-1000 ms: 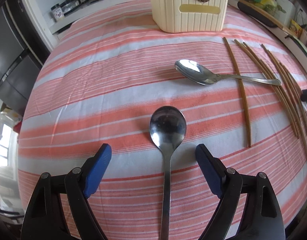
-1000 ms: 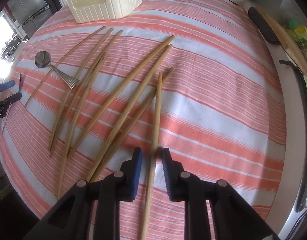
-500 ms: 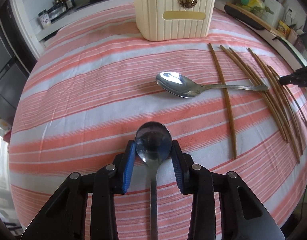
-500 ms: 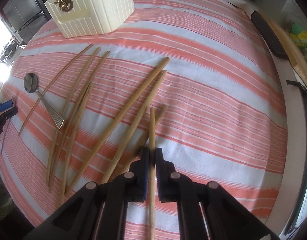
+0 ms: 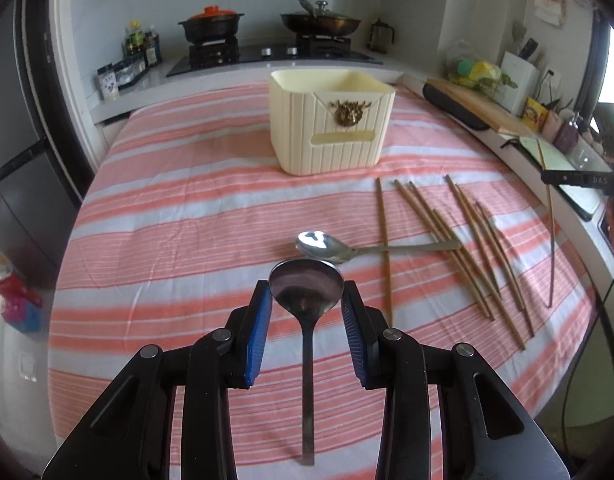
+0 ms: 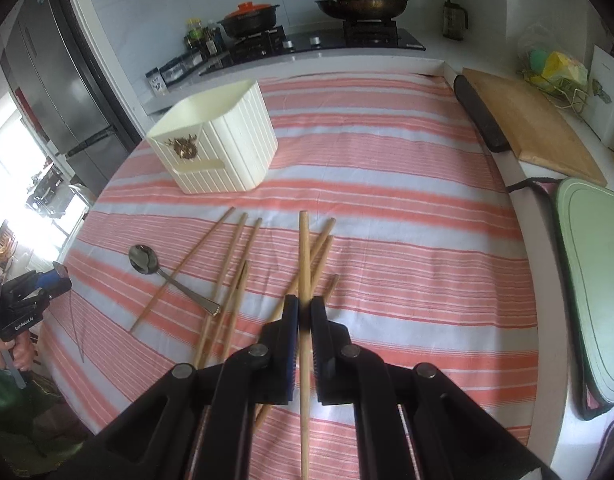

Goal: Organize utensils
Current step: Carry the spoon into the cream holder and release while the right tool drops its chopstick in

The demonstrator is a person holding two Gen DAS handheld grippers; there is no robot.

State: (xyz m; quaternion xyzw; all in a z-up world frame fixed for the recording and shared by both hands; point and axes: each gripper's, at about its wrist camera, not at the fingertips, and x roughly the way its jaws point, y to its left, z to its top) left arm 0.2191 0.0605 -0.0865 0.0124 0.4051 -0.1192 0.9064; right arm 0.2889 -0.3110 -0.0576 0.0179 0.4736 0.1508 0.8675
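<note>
My left gripper (image 5: 306, 290) is shut on the bowl of a steel spoon (image 5: 306, 288), lifted off the striped cloth with its handle hanging down toward me. A second spoon (image 5: 321, 245) lies on the cloth just beyond it, its handle across several wooden chopsticks (image 5: 463, 240). My right gripper (image 6: 304, 308) is shut on one chopstick (image 6: 304, 248), raised above the others (image 6: 235, 280) that lie on the cloth. The cream ribbed utensil holder (image 5: 331, 124) stands upright at the far middle of the table, also in the right wrist view as the holder (image 6: 223, 140).
The striped tablecloth (image 5: 187, 200) covers the table. A wooden cutting board (image 6: 527, 120) and a green board (image 6: 595, 260) lie along the right counter. A stove with pots (image 5: 267, 32) is behind the table, a fridge (image 6: 59, 80) at left. My left gripper (image 6: 31, 300) shows at the left edge.
Both grippers closed, the left on the spoon's bowl and the right on a chopstick, then rose off the cloth with them. Both views now tilt up toward the kitchen.
</note>
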